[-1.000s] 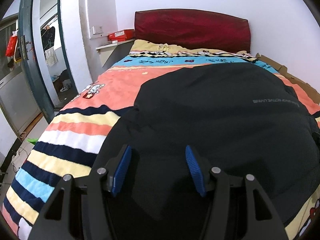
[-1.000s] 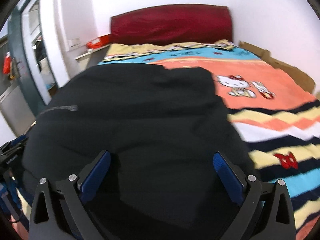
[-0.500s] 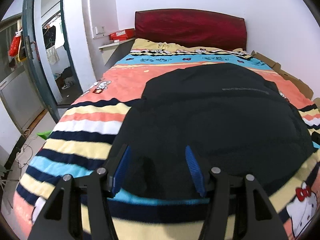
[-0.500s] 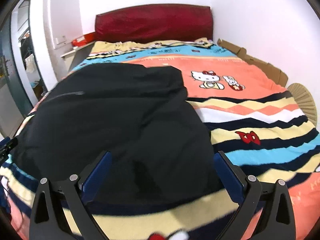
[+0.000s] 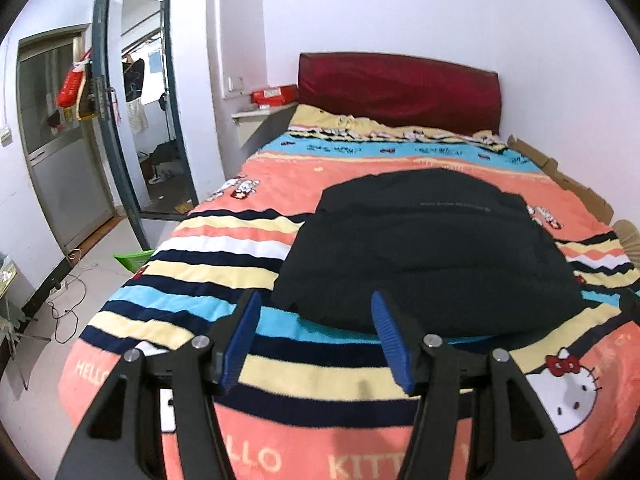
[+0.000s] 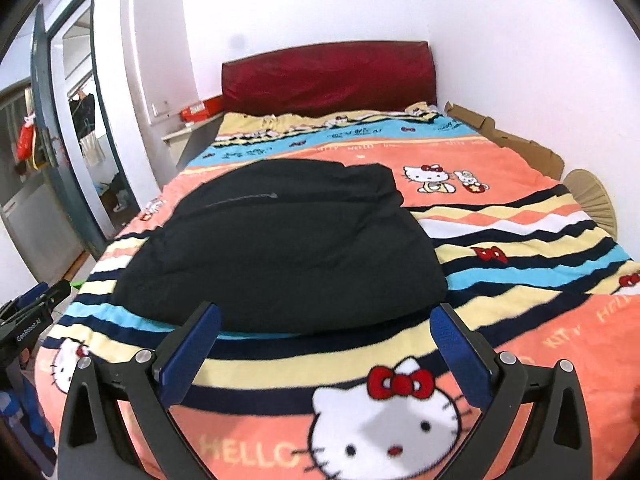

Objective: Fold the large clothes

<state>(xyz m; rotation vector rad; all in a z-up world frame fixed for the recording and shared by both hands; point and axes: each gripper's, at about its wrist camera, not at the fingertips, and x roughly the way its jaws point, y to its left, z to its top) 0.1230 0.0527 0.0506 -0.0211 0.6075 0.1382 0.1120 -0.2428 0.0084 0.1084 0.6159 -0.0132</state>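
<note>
Now, quick rundown:

Garment: black padded jacket (image 5: 428,256) (image 6: 280,248), folded into a puffy bundle, lies flat on bed, roughly mid-blanket; small line of pale lettering on its top face, too small to read.

Left gripper (image 5: 316,340): empty, blue pads apart w/ only blanket showing btwn them; jaws have just been opening wider. Hangs above foot end of bed, short of jacket's near edge, not touching it.

Right gripper (image 6: 324,350): jaws spread wide, nothing btwn the pads; over the blanket's foot end, clear of jacket.

Other tool in view: left gripper's body shows at left edge of right-wrist view, beside the bed.

Blanket (image 5: 224,276) (image 6: 532,240): striped, orange/cream/navy/blue w/ cartoon cat prints, covers whole bed.

Headboard (image 5: 400,92) (image 6: 328,76): dark red, against far white wall.

Red box (image 5: 274,96): on small shelf left of headboard.

Cardboard (image 6: 504,136): flattened pieces along bed's right side by wall.

Doorway (image 5: 148,92): open, left of bed; clothes hanging beyond.

Floor: green item (image 5: 134,258) near bed's left corner, cable nearby.
</note>
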